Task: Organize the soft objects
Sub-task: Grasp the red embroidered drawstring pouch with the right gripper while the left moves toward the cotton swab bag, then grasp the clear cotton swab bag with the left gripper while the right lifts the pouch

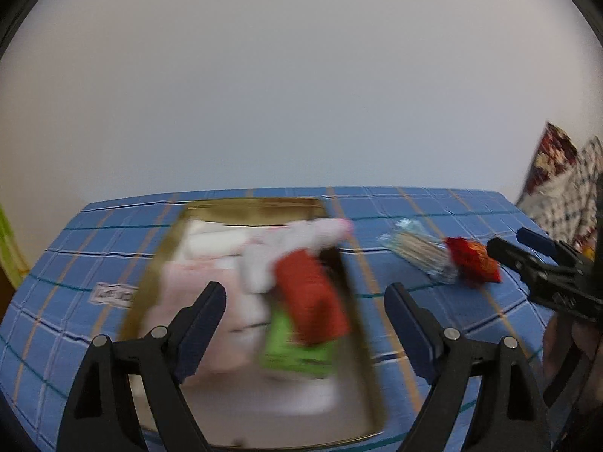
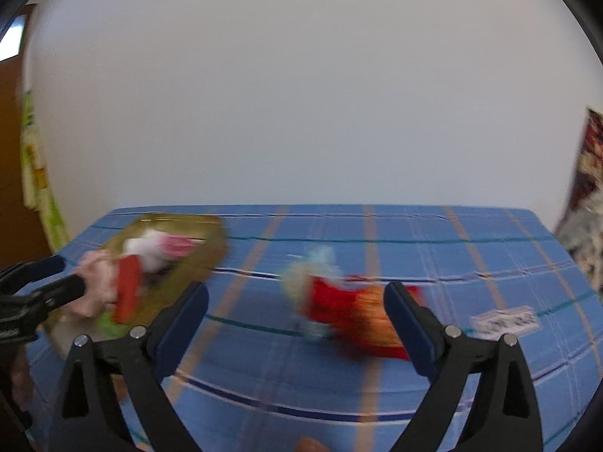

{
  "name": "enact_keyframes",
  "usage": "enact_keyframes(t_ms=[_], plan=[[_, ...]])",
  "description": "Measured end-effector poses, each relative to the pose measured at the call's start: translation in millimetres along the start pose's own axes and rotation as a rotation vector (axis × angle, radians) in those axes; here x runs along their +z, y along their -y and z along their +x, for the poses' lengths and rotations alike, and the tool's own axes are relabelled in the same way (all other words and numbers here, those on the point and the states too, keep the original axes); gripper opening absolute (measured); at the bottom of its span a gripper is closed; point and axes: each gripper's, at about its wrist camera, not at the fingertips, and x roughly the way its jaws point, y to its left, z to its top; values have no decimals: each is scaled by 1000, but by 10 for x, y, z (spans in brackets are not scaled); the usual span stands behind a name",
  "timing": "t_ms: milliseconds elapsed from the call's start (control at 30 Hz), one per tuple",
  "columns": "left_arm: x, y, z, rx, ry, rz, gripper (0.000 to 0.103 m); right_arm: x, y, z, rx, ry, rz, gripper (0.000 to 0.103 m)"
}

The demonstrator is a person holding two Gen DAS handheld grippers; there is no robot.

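Observation:
A gold tray point(image 1: 166, 260) lies on the blue checked tablecloth and holds soft things: pink and white cloths point(image 1: 211, 260), a red piece point(image 1: 312, 301) and a green piece point(image 1: 297, 350). My left gripper point(image 1: 305, 301) is open and empty above the tray. A red and orange soft toy with a pale bristly end point(image 2: 350, 312) lies on the cloth to the tray's right. My right gripper point(image 2: 297, 309) is open and empty just before it. The tray also shows in the right wrist view point(image 2: 211, 241). Both views are blurred.
The blue checked tablecloth point(image 2: 471, 256) covers the table, with a white label point(image 2: 505, 324) at the right. A plain white wall stands behind. Patterned fabric point(image 1: 557, 188) hangs at the far right, green fabric point(image 2: 37, 173) at the far left.

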Motion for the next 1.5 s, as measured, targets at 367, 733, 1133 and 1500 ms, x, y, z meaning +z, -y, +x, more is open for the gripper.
enact_keyframes(t_ms=[367, 733, 1133, 1500], plan=[[130, 781, 442, -28, -59, 65, 88, -22, 463, 398, -50, -153, 57, 102], [167, 932, 664, -18, -89, 88, 88, -60, 544, 831, 15, -328, 57, 80], [185, 1160, 907, -33, -135, 116, 88, -43, 745, 636, 43, -276, 115, 24], [401, 1378, 1353, -63, -213, 2, 88, 26, 1045, 419, -132, -189, 170, 24]])
